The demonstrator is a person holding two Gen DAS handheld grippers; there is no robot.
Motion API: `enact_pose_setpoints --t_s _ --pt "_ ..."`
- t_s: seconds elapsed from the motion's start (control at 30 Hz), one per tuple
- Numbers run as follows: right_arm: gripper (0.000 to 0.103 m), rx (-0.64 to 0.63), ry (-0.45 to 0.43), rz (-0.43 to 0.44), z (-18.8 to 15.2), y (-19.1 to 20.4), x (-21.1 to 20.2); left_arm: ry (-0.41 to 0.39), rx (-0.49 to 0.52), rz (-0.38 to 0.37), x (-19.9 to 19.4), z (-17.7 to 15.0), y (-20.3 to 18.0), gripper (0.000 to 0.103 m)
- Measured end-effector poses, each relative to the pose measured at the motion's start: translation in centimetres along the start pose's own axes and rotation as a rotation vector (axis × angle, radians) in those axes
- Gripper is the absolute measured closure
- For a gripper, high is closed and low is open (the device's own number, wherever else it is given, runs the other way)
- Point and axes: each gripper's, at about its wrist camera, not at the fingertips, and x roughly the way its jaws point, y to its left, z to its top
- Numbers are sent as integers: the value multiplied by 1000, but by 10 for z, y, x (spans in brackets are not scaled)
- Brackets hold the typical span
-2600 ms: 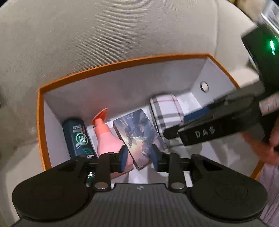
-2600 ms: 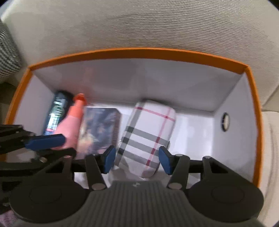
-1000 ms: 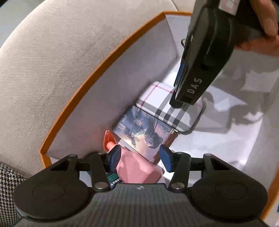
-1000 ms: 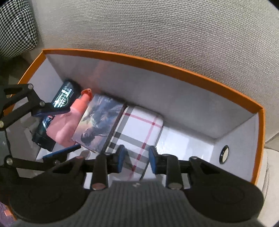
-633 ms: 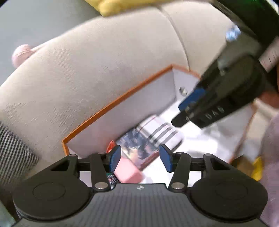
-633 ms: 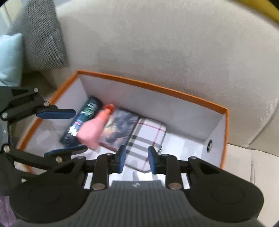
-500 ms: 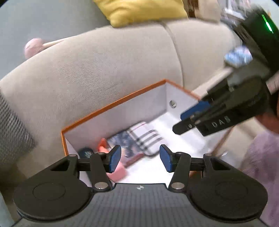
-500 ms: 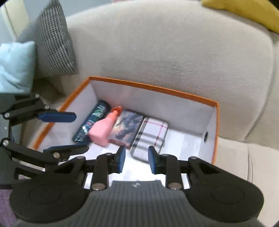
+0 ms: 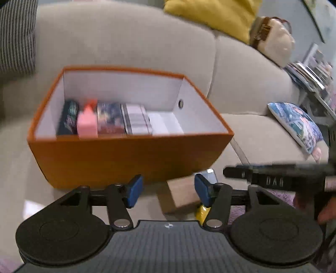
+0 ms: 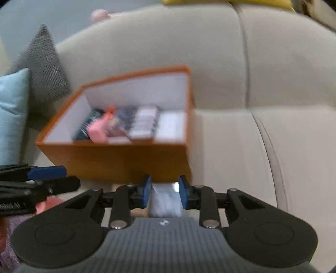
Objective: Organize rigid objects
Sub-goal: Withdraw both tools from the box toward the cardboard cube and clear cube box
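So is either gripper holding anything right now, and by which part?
Nothing held. Left gripper: jaws just opened wider, nothing between. Right gripper: narrow gap; the white packet seen through it looks to lie on the sofa, ungripped.

It is a home living room: a beige sofa (image 9: 130, 48) carries a yellow cushion (image 9: 212, 14), a houndstooth pillow (image 10: 43, 63) and a light-blue pillow (image 10: 12, 113).

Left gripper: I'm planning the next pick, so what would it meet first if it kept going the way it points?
Probably the brown box lying on the sofa seat just beyond the left gripper, in front of the orange box. Depth is unclear.
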Motion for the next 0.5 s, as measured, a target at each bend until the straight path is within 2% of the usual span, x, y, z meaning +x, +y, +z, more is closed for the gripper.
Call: enact_pose_setpoints --t_s 0.17,0.23,0.33,0.5 --pt "71 49 9 -44 -23 -20 10 77 -44 25 32 -2 -14 25" --pt "67 88 9 -26 -25 -28 13 103 -79 29 44 -1 -18 24" --pt "66 118 12 -18 -26 -33 18 143 -100 67 61 4 -25 21" --pt "67 100 13 12 -27 -30 28 189 -77 111 82 10 -37 19"
